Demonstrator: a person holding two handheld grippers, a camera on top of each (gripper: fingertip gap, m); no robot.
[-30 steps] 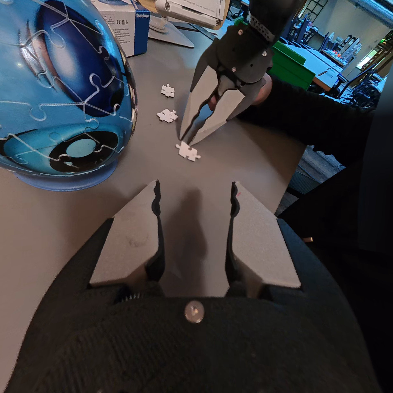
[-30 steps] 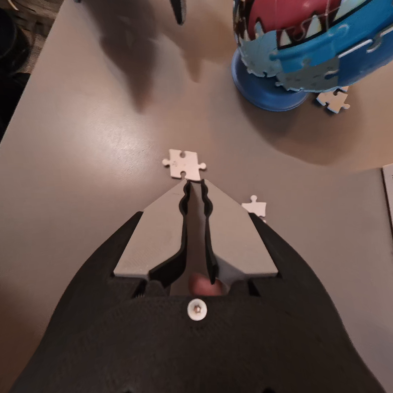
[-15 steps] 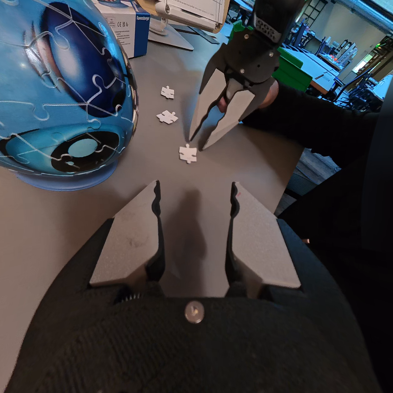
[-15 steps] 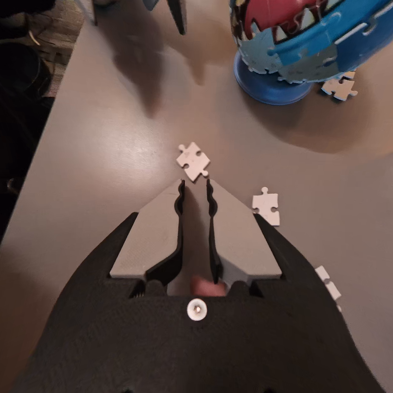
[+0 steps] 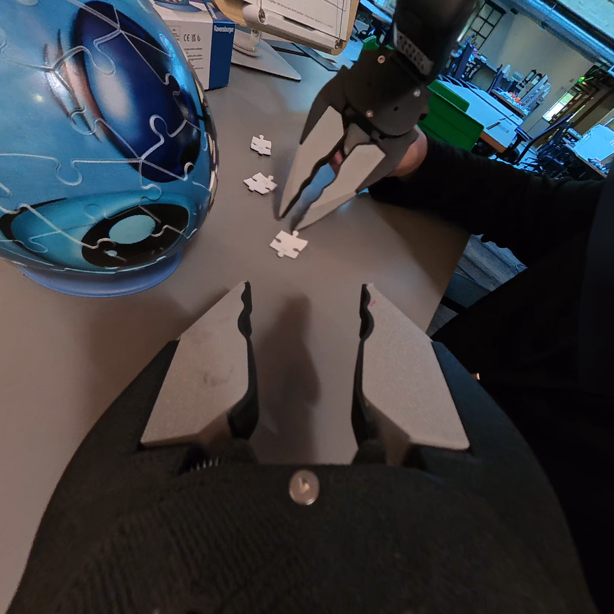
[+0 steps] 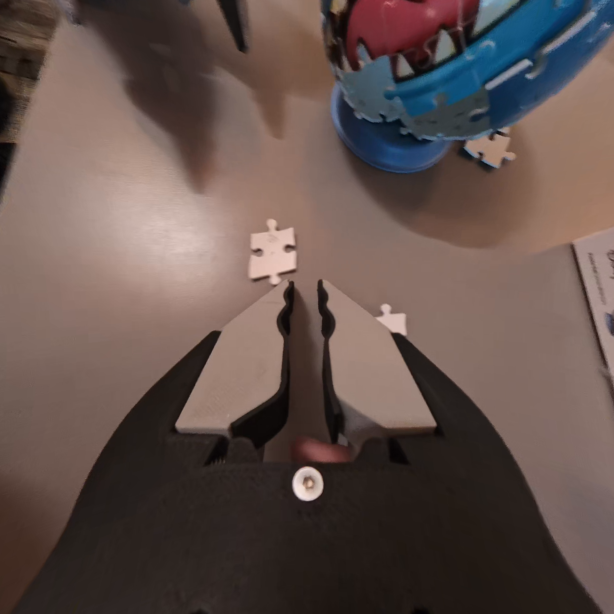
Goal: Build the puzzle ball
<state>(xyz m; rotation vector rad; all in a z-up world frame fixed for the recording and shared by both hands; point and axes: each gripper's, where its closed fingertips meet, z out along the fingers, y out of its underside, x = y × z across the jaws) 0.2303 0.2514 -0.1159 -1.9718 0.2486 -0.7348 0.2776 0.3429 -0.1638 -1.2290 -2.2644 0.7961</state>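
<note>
Right wrist view: right claw (image 6: 303, 282) slightly apart, empty, tips just short of a white puzzle piece (image 6: 273, 255) (blank side up). Puzzle ball (image 6: 465, 66) sits ahead to its right. Left claw (image 5: 304, 289) hovers wide apart, ball at its left.

The puzzle ball (image 5: 96, 139) stands on its base (image 6: 388, 146) on the table (image 5: 99, 349), left of the left gripper (image 5: 304, 289) and ahead-right of the right gripper (image 6: 304, 282). One loose piece (image 5: 288, 244) lies flat between the two grippers, just at the right gripper's tips, with two more pieces (image 5: 260, 182) (image 5: 261, 145) farther back beside the ball. Another piece (image 6: 490, 151) lies by the base, and a box (image 5: 202, 43) stands behind the ball.
</note>
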